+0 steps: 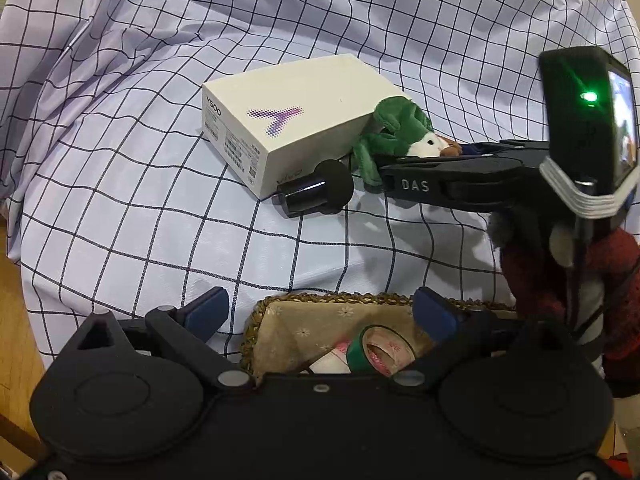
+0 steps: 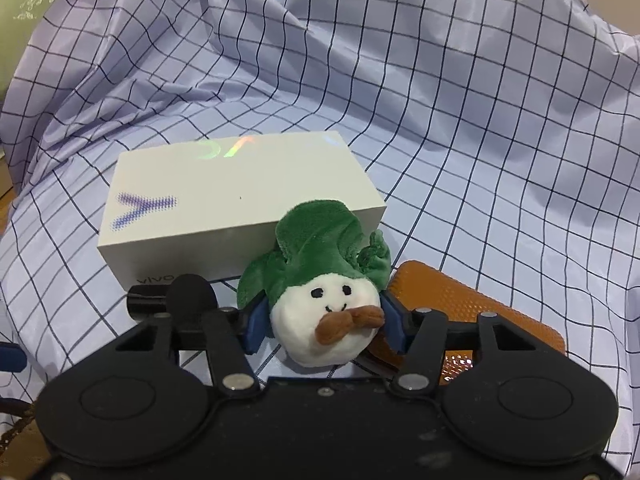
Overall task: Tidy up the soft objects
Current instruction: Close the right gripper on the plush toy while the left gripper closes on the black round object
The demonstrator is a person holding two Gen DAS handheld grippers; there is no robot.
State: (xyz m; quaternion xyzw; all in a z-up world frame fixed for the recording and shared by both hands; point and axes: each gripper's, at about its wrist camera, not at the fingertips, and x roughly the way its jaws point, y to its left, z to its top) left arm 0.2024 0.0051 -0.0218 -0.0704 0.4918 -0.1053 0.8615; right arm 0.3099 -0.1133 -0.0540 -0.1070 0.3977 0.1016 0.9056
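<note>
Pointing steeply downward, the right claw (image 2: 322, 326) clenched the plush toy (image 2: 320, 280) beside the white box (image 2: 224, 208) printed "vivo" and "Y500"; left claw (image 1: 320, 312) released.

Fuzzy green-and-white plush toy (image 2: 324, 300); smooth matt cardboard box (image 2: 224, 208) at its ten o'clock; thin, faintly shiny checked cloth (image 2: 480, 120); woven straw basket (image 1: 256, 332) lined with fabric; glossy black cylinder (image 1: 304, 196).
</note>
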